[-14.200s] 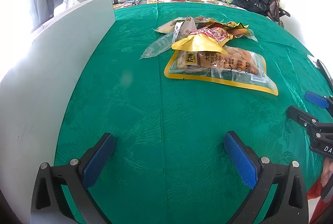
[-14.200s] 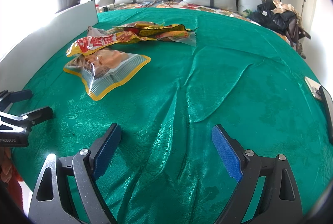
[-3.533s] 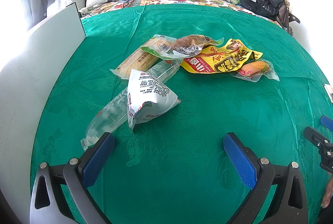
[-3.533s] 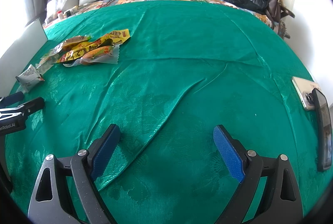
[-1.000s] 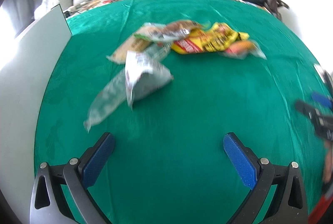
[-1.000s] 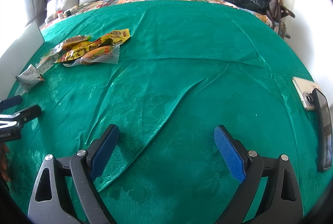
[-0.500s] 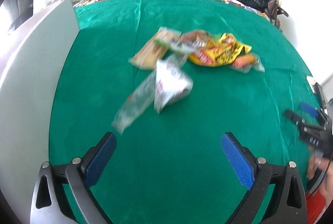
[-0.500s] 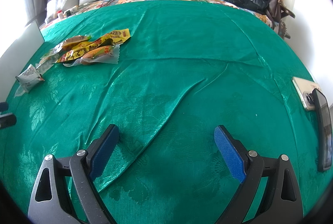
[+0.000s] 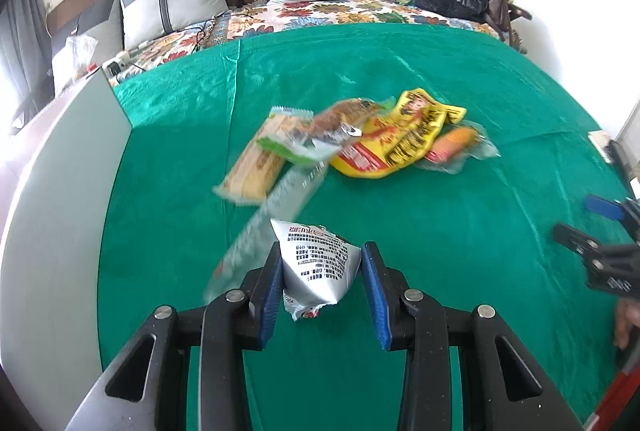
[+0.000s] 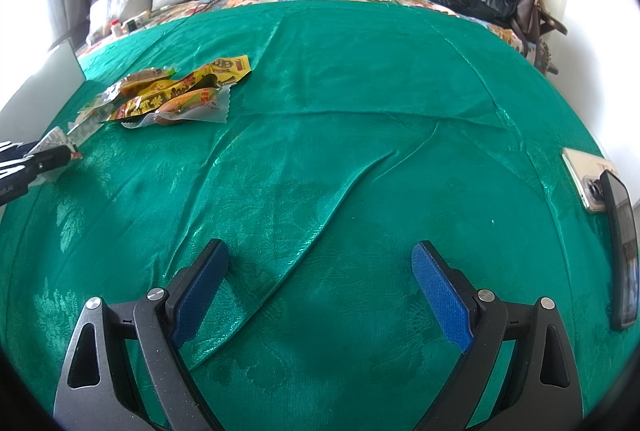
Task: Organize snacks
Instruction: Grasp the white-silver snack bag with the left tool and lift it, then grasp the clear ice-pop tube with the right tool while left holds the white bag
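Now the left hand-held gripper (image 9: 320, 273) is closing on a puffy white snack packet (image 9: 318, 267) printed with black text.

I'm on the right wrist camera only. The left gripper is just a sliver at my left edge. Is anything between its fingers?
Observer: Yes. The left gripper is closing its fingers on a white packet with black print, and both blue pads touch its sides.
Operator: Which way does that packet sit?
Observer: A pointed corner faces away from the camera and its crimped end hangs down between the fingers.
Operator: What lies closest to it?
Observer: A long clear wrapper, blurred, runs from the packet's left side up toward a tan packet in the pile.
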A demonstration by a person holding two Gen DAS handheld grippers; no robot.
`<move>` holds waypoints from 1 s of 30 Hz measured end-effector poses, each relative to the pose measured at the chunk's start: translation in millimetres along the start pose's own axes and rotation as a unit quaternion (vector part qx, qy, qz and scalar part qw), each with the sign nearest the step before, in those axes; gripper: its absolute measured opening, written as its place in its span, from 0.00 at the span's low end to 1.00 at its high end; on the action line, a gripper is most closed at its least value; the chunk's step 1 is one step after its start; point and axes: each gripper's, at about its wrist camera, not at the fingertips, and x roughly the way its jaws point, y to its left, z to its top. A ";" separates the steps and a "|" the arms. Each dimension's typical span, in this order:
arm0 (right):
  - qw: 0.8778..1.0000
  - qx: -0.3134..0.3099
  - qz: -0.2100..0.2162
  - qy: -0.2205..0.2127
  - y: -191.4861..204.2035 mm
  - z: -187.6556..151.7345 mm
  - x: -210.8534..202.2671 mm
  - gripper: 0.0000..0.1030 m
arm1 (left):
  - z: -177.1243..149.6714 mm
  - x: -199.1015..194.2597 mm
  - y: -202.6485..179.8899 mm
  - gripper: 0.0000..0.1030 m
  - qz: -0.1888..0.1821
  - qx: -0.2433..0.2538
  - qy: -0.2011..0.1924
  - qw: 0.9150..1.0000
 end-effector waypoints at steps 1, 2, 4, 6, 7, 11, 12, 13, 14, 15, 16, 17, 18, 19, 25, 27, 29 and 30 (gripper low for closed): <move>1.000 0.000 0.000 0.000 0.0 0.0 0.0 0.92 | -7.6 -9.5 -1.0 0.36 -0.007 -0.003 0.001 1.000; 1.000 0.000 0.000 0.000 0.0 0.0 0.0 0.92 | -16.0 -19.0 -1.0 0.36 -0.014 -0.005 0.003 1.000; 1.000 0.000 0.000 0.000 0.0 0.1 0.0 0.92 | -34.0 -37.4 -1.9 0.36 -0.021 -0.008 0.007 1.000; 1.000 0.000 0.000 0.000 -0.1 0.5 0.3 0.92 | -51.4 -54.8 -1.4 0.36 -0.026 -0.018 0.005 0.999; 1.000 0.000 0.000 0.000 -0.1 0.4 0.2 0.92 | -58.5 -62.0 -0.4 0.36 -0.027 -0.025 0.003 0.999; 1.000 0.000 0.000 0.000 0.0 0.1 -0.1 0.92 | -79.0 -79.3 8.2 0.36 -0.027 -0.057 -0.015 0.998; 1.000 0.000 0.000 0.000 0.0 0.1 -0.1 0.92 | -83.0 -80.1 10.0 0.36 -0.026 -0.062 -0.017 0.998; 1.000 0.000 0.000 0.000 -0.2 0.6 0.3 0.92 | -85.6 -79.2 12.3 0.36 -0.027 -0.068 -0.017 0.997; 1.000 0.000 0.000 0.000 -0.1 0.1 -0.1 0.92 | -87.7 -77.7 15.2 0.36 -0.029 -0.076 -0.016 0.997; 1.000 0.000 0.000 0.000 -0.1 0.1 -0.2 0.92 | -89.4 -76.7 18.7 0.36 -0.030 -0.084 -0.017 0.996; 1.000 0.001 0.001 0.000 -0.2 -0.1 -0.5 0.92 | -91.3 -76.2 21.8 0.36 -0.029 -0.090 -0.021 0.995; 1.000 0.001 0.002 0.000 -0.2 -1.1 -0.9 0.92 | -93.1 -76.4 24.7 0.36 -0.026 -0.094 -0.027 0.995; 1.000 0.001 0.002 0.001 0.6 -3.0 -2.1 0.92 | -94.8 -76.3 27.9 0.36 -0.022 -0.099 -0.031 0.994; 1.000 0.005 0.002 0.004 2.6 -5.3 -3.7 0.92 | -97.2 -76.1 31.0 0.36 -0.018 -0.103 -0.035 0.994; 0.988 0.015 0.154 0.026 72.6 14.6 -20.8 0.91 | -115.4 -74.0 34.3 0.36 -0.004 -0.091 -0.043 0.995; 0.979 0.008 0.197 0.049 115.4 40.2 -12.5 0.89 | -116.7 -75.5 32.6 0.36 -0.009 -0.083 -0.046 0.995; 0.970 0.021 0.224 0.092 159.1 70.8 9.6 0.89 | -117.8 -77.7 32.0 0.36 -0.013 -0.077 -0.052 0.996; 0.968 0.027 0.221 0.116 180.5 85.7 23.7 0.88 | -118.5 -78.6 31.2 0.36 -0.013 -0.074 -0.055 0.996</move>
